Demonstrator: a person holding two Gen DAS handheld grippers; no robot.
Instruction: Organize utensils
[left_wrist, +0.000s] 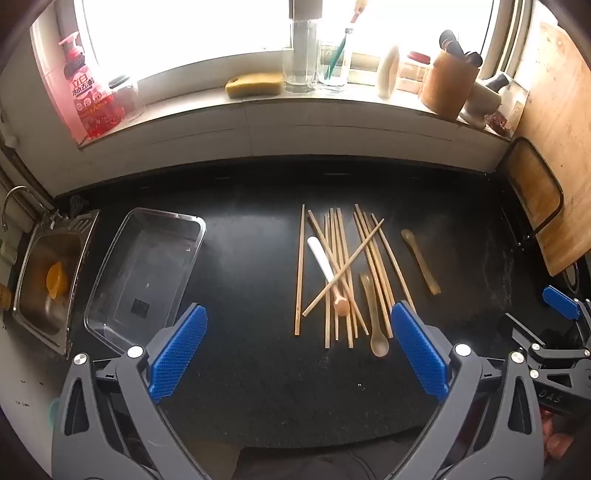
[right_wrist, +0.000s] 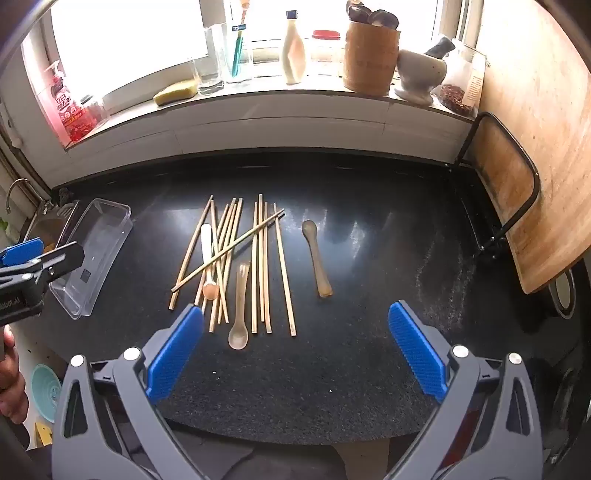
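Several wooden chopsticks (left_wrist: 338, 273) (right_wrist: 258, 258) lie in a loose pile on the black counter. A white-handled spoon (left_wrist: 325, 262) (right_wrist: 206, 247) lies among them. A brown spoon (left_wrist: 373, 317) (right_wrist: 239, 310) lies at the pile's near side. Another brown spoon (left_wrist: 421, 258) (right_wrist: 317, 258) lies apart to the right. A clear plastic tray (left_wrist: 147, 273) (right_wrist: 96, 254) sits empty to the left. My left gripper (left_wrist: 299, 354) is open and empty, above the counter before the pile. My right gripper (right_wrist: 295, 350) is open and empty, near the pile's front.
A steel sink (left_wrist: 48, 273) with an orange item is at far left. A wooden cutting board (left_wrist: 557, 155) (right_wrist: 535, 147) leans at right in a black rack. The windowsill holds a soap bottle (left_wrist: 88, 96), sponge (left_wrist: 255, 83), glasses, a wooden utensil holder (right_wrist: 369, 59) and a mortar (right_wrist: 421, 74).
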